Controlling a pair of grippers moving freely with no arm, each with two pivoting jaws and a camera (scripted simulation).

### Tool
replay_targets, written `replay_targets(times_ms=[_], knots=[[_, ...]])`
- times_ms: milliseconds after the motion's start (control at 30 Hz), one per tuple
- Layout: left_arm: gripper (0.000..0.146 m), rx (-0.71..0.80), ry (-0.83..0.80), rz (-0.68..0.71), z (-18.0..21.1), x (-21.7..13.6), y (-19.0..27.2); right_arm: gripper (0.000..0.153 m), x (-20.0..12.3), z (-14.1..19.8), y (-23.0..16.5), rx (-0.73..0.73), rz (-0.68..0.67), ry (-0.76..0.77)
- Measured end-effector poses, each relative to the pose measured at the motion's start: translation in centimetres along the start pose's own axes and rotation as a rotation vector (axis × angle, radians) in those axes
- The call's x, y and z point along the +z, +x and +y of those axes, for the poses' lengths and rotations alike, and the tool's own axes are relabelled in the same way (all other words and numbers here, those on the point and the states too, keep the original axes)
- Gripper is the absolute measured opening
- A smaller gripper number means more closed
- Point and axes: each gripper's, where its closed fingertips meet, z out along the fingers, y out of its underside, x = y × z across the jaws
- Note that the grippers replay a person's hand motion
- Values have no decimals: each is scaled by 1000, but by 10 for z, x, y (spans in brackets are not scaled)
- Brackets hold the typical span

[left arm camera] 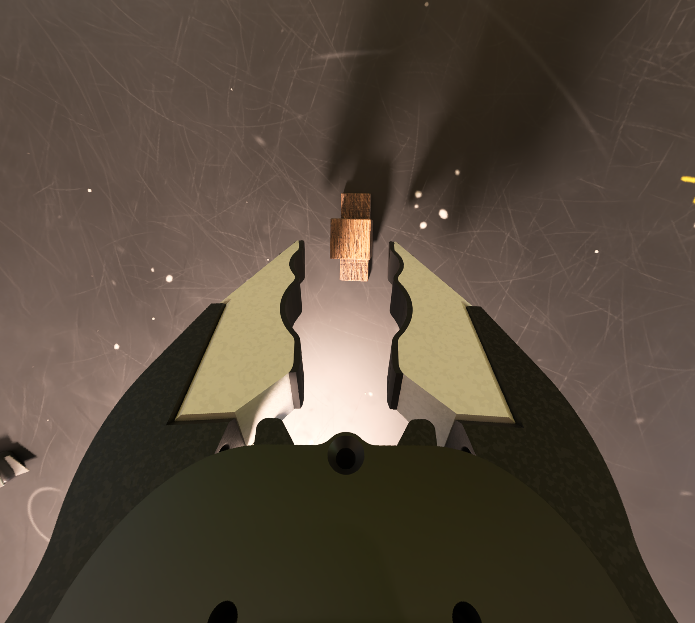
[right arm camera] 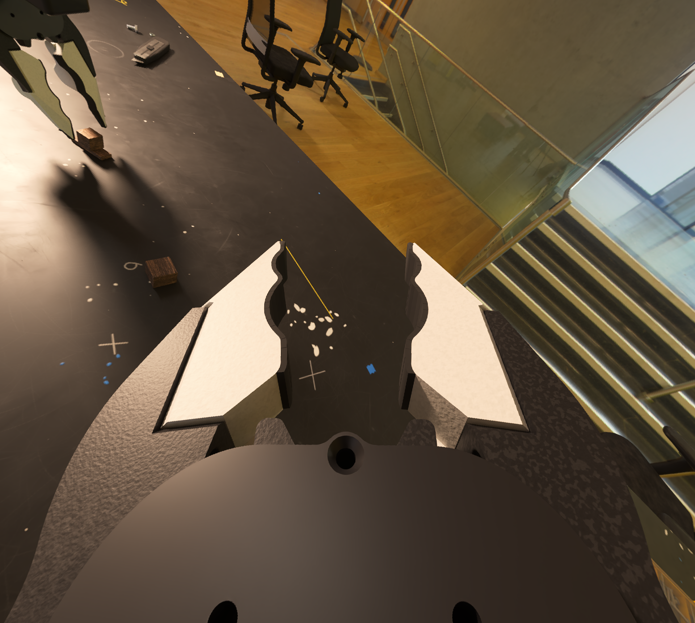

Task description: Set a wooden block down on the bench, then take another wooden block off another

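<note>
Your small square brown wooden block (left arm camera: pixel 350 238) sits stacked on a longer brown wooden block (left arm camera: pixel 354 270) on the scratched dark bench (left arm camera: pixel 150 115), just ahead of your empty, spread left gripper (left arm camera: pixel 345 247), while your right gripper (right arm camera: pixel 346 247) hangs open and empty near a lone dark wooden cube (right arm camera: pixel 161 271)

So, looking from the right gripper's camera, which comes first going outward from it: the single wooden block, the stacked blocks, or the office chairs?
1. Single wooden block, on the bench just left of the right gripper.
2. Stacked blocks, far left, under the left gripper.
3. Office chairs, off the bench, on the wood floor.
</note>
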Motion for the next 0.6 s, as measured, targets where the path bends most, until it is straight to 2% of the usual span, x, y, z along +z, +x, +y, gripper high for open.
replay_targets(times_ms=[167, 267, 367, 500, 600], knots=[[43, 6, -24, -1, 1, 10, 1, 64, -2, 2, 4, 11, 11, 2], [23, 14, -37, -9, 4, 9, 1, 64, -5, 3, 5, 18, 12, 8], [23, 28, -37, -49, 6, -4, -3, 64, -8, 4, 6, 24, 15, 14], [23, 64, 35, -194, -13, -58, -17, 63, -13, 3, 9, 28, 27, 27], [23, 129, 231, -284, -75, -123, -10, 63, -14, 1, 10, 27, 36, 32]])
